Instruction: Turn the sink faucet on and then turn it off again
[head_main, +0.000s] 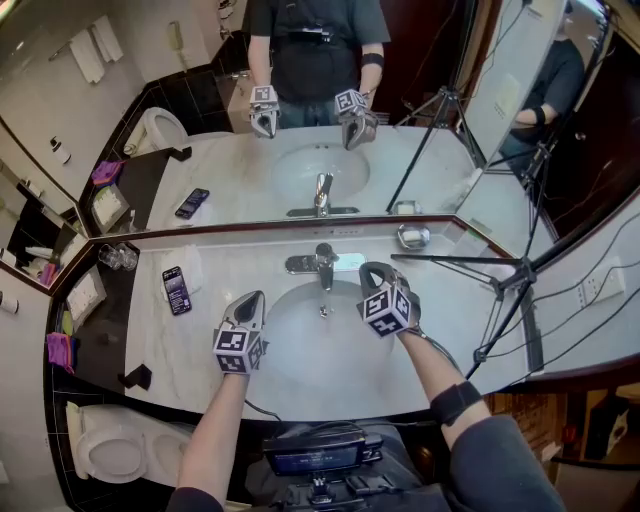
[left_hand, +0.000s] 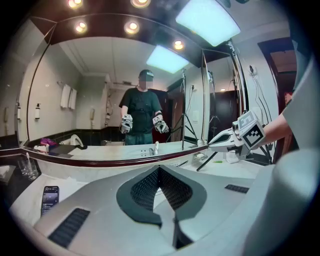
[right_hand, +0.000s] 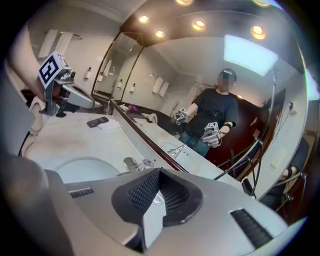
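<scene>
Two grippers, one faucet, one phone. The chrome faucet (head_main: 322, 265), on a wide base plate, stands at frame centre behind the white basin (head_main: 310, 350). The right gripper (head_main: 368, 268) is just right of it and the left gripper (head_main: 256, 298) lower left; both have jaws pressed together, empty. The phone (head_main: 176, 289) lies left and a tripod (head_main: 500, 275) stands right.

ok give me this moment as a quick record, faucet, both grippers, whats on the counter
faucet: chrome faucet behind the basin, no water stream visible
left gripper: left gripper at the basin's left edge, jaws together, empty
right gripper: right gripper just right of the faucet, jaws together, empty, not gripping it
counter left: phone, drinking glasses
counter right: soap dish, tripod
</scene>
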